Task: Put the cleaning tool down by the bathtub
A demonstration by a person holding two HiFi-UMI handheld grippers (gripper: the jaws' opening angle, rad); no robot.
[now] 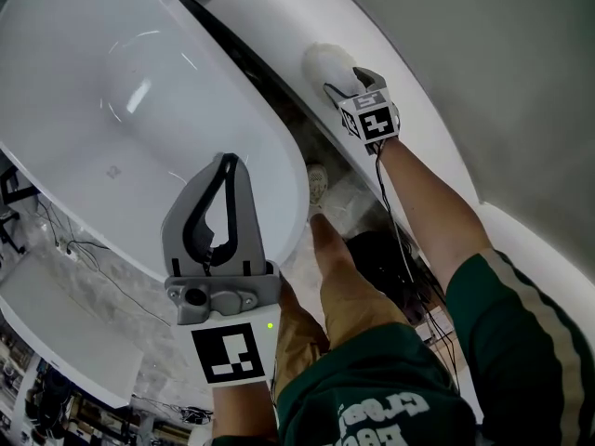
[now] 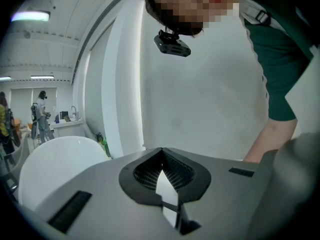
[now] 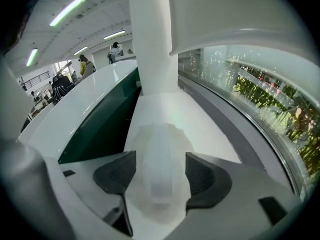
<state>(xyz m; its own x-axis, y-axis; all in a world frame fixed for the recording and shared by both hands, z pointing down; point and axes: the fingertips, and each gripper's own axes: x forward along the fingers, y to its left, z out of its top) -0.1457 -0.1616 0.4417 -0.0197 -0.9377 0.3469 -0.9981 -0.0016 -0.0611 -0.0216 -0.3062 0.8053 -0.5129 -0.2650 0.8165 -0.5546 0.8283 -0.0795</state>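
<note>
Right gripper view: we see the pale, rounded cleaning tool (image 3: 159,149) lying on the white ledge (image 3: 200,119) beside the bathtub (image 1: 112,91), between the parted pads of our released right claw (image 3: 160,176), arm outstretched. Our left claw (image 1: 226,165), clenched and empty, hovers over the tub rim; shirt lettering is unreadable

Bright overhead strip lights (image 3: 67,10) — glare on the bathtub (image 1: 139,91), fisheye corners dark, foreground blurred.
</note>
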